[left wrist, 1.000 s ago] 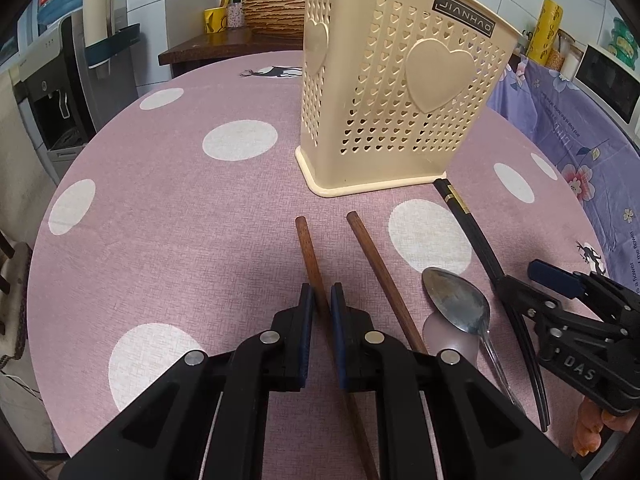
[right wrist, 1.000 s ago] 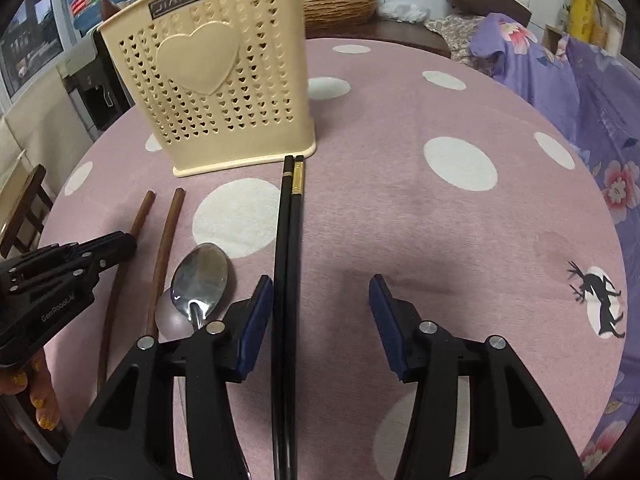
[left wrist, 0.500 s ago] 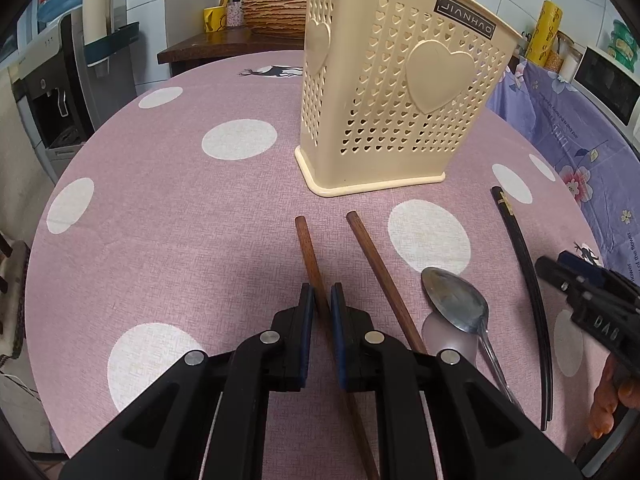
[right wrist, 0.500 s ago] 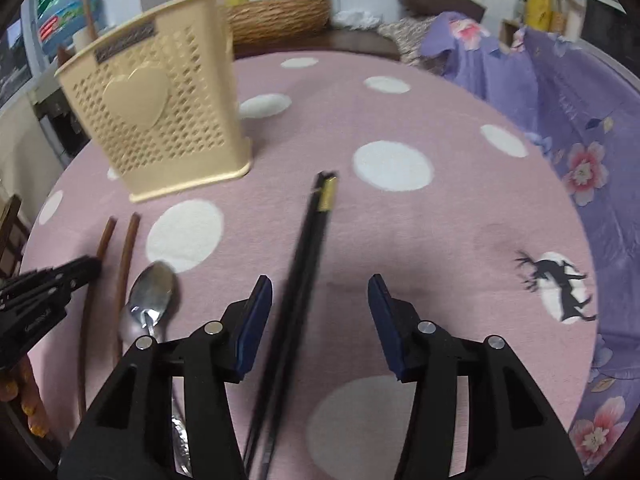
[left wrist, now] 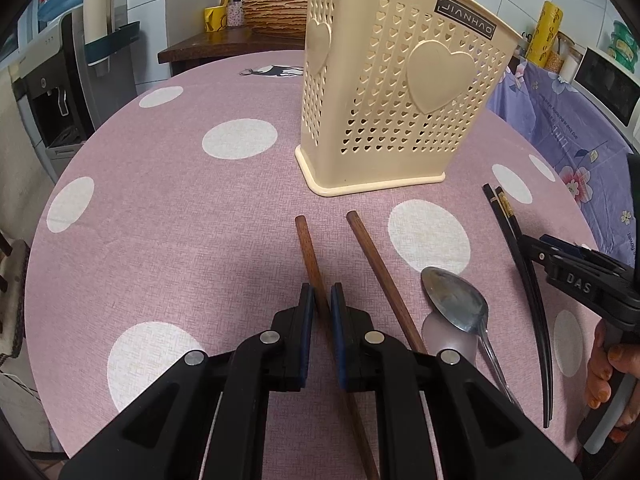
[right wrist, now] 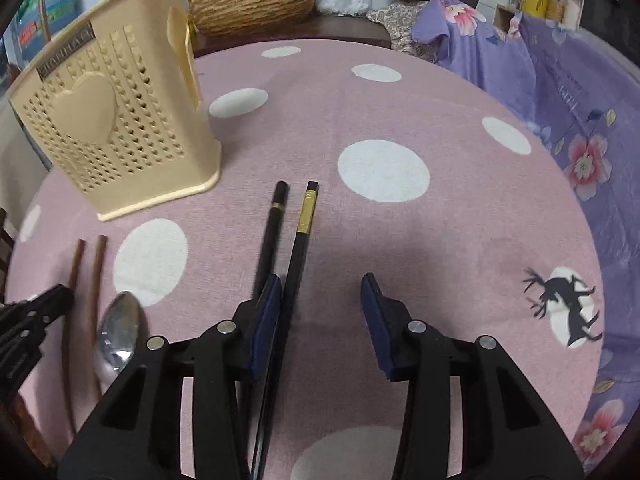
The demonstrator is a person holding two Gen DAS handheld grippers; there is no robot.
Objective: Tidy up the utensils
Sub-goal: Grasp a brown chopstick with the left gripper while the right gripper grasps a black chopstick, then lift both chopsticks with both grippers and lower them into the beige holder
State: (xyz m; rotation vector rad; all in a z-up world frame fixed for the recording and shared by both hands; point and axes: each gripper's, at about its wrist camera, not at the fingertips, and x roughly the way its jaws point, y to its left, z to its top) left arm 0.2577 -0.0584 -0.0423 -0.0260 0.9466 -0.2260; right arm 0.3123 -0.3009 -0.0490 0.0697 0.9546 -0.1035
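The left gripper (left wrist: pixel 319 308) had its fingers clenched on one brown wooden chopstick (left wrist: pixel 307 248), gripping it partway along the shaft while the stick lay flat on the pink dotted counter (left wrist: pixel 168 216). Its twin, the second wooden chopstick (left wrist: pixel 376 272), lay just beside it, with a metal spoon (left wrist: pixel 456 302) next along toward the counter's right edge. The right gripper (right wrist: pixel 320 308) stood released, fingers wide apart; one black chopstick (right wrist: pixel 298 256) ran along the inside of its left finger, the other black chopstick (right wrist: pixel 269 236) just outside it. The cream perforated utensil holder (left wrist: pixel 400 92) stood upright beyond them all, toward the counter's middle.

These sticks looked light, stiff and slim, the lacquered black pair likely slippery. A hold near mid-length, gathering both, seemed the safest against swinging or rolling.
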